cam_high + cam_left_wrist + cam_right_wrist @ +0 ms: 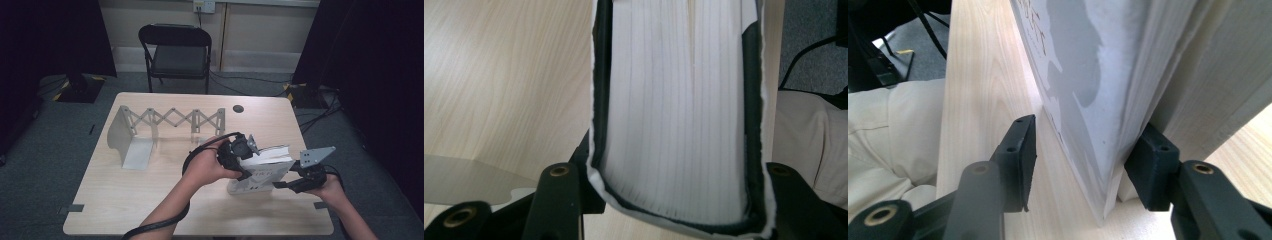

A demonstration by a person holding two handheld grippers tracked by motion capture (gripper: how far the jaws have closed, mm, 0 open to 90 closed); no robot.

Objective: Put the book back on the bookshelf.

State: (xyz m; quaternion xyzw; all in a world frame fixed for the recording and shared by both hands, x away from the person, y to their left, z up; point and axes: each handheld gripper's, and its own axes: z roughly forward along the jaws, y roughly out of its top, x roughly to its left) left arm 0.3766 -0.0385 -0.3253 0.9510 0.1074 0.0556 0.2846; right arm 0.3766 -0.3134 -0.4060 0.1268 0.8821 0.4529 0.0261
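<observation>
I have the book (262, 170) standing on the table (150, 200), right of centre, with the rack (150, 135) well apart to its left and empty. My left gripper (240, 155) is clamped across the book's thickness: in the left gripper view both jaws sit tight against the covers with the page block (679, 110) between them. My right gripper (290, 184) is at the book's lower right corner, and there the jaws stand slack: in the right gripper view the left pad (1023, 160) is clear of the cover, with bare table between, while the other is at or against the pages. So the right holds nothing; the left carries the load.

I judge the step to be handing the book over to the left, ready to carry it to the rack. To do it well I would keep the left squeeze firm and square, since a grip near one end lets a heavy book swing or sag open. I would back the right straight out along its jaws, without brushing the cover, and keep the book upright. Only then lift, low and slow, toward the rack's open bay.
</observation>
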